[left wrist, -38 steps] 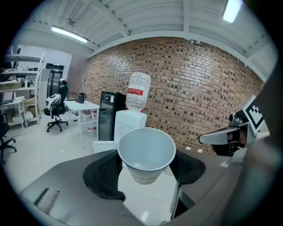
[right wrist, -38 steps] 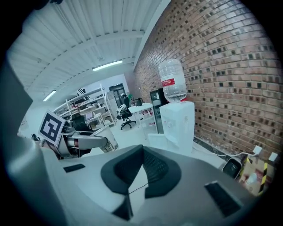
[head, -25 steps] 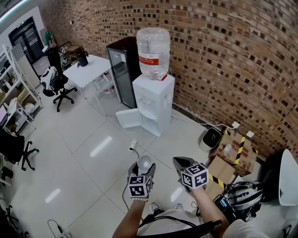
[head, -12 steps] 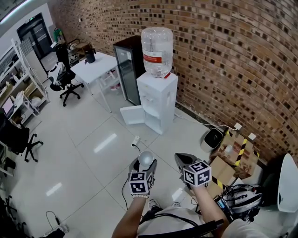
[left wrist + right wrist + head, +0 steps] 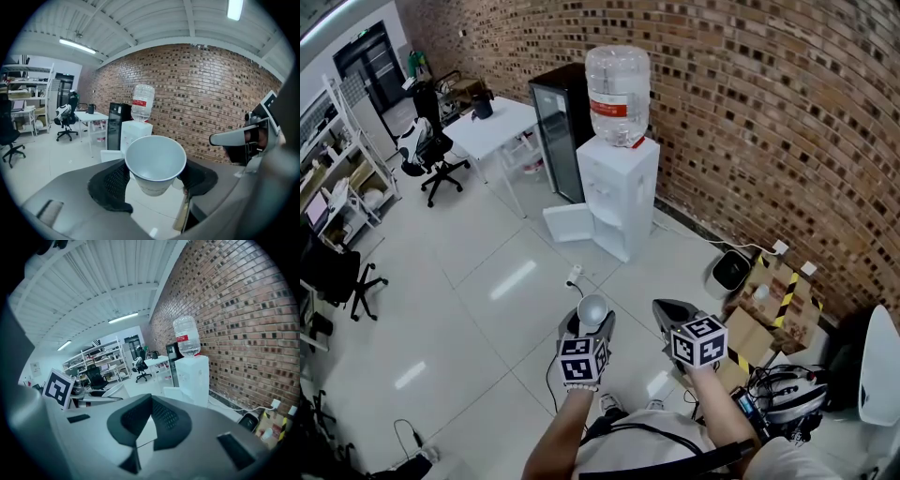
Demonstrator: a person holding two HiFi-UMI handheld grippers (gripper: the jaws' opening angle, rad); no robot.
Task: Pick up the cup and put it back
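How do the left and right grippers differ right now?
The left gripper grips an empty white paper cup; the right gripper holds nothing. The left gripper's jaws stand wide apart on the cup's sides; the right gripper's jaws meet at their tips. Both sit side by side, pointing toward the water dispenser.

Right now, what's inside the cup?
Nothing that shows: the cup looks empty, just bare white inside. Its near inner wall is hidden behind the rim.
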